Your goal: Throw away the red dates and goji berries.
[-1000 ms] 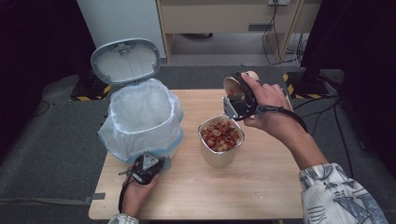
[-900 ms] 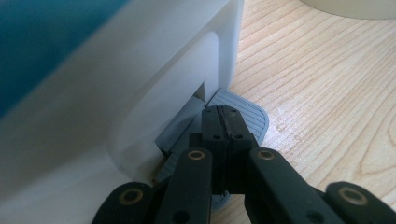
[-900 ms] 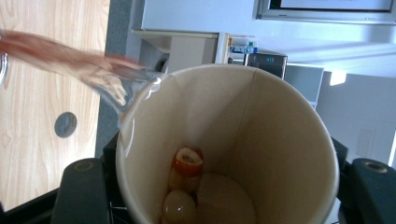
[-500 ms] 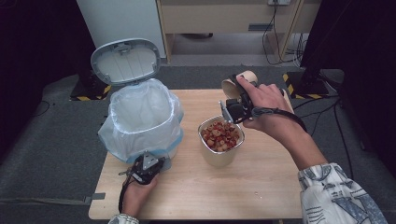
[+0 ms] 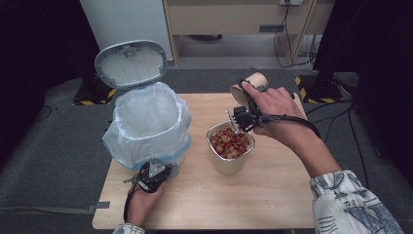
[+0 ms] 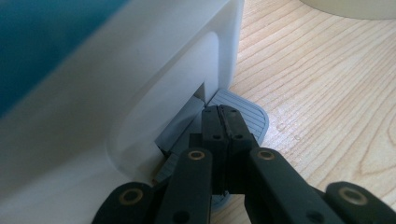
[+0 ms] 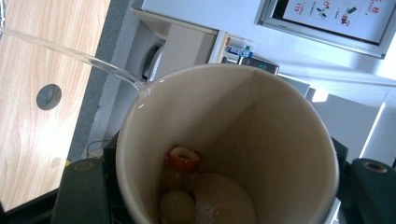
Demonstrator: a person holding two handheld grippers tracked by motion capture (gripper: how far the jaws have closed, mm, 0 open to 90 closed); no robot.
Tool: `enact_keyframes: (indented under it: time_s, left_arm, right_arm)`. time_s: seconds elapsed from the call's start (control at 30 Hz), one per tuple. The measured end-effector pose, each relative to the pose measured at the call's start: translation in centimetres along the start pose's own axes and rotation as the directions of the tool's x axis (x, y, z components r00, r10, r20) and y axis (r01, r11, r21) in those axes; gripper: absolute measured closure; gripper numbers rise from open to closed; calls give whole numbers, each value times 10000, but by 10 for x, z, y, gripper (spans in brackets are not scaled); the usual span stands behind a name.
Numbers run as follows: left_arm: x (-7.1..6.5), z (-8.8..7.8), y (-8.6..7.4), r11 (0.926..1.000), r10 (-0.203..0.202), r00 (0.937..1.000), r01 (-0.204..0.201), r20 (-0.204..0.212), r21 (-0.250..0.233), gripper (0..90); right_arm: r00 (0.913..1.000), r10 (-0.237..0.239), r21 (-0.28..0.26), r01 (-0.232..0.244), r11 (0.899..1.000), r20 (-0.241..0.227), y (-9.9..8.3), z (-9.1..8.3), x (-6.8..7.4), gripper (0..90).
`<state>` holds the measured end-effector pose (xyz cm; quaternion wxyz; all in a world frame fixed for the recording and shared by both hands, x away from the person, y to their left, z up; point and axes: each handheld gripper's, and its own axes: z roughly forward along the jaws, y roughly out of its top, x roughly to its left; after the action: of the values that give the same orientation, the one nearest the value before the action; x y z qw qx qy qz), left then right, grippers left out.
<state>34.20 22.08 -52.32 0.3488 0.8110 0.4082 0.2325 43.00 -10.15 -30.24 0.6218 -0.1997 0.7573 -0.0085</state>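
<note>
Nearest to the person, the left gripper [image 6: 223, 122] was completely closed, with nothing between its jaws, and its tips pressed down on the grey ribbed plastic pedal [image 6: 243, 116] at the foot of the white pedal bin [image 5: 148, 129]. Its grey lid [image 5: 131, 63] stood open above the clear plastic liner. This was the same as one second before, so the bin was kept ready.

In the middle of the light wooden table [image 5: 272, 195] stood the round cream paper bowl [image 5: 230, 148], full of red and pale food pieces.

Farther away, the right gripper [image 5: 239, 117] was clamped on the wall of a beige paper cup [image 5: 249, 84]. In the right gripper view a few pieces [image 7: 183, 161] lay at the cup's [image 7: 233, 154] bottom. Compared with the earlier frames, the cup had shifted only a little over the bowl's far rim. I judge that emptying the cup was nearly finished, and the bin was probably its next place.
</note>
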Motion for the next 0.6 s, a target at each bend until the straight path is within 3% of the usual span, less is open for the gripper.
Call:
enact_keyframes:
  time_s: [0.17,0.43,0.5,0.6]
  left_arm:
    - [0,0,0,10000,5,10000,-5,-3,3,887]
    - [0,0,0,10000,-3,10000,3,3,2,887]
    - [0,0,0,10000,6,10000,-6,-2,8,887]
    - [0,0,0,10000,5,10000,-5,0,7,887]
  right_arm:
    - [9998,-195,-21,195,9998,-19,3,1,2,311]
    - [10000,-34,185,33,9998,41,-4,0,-1,313]
    - [9977,-662,116,664,9977,-131,4,4,9,313]
    - [9857,-1621,22,1624,9867,-460,17,9,24,314]
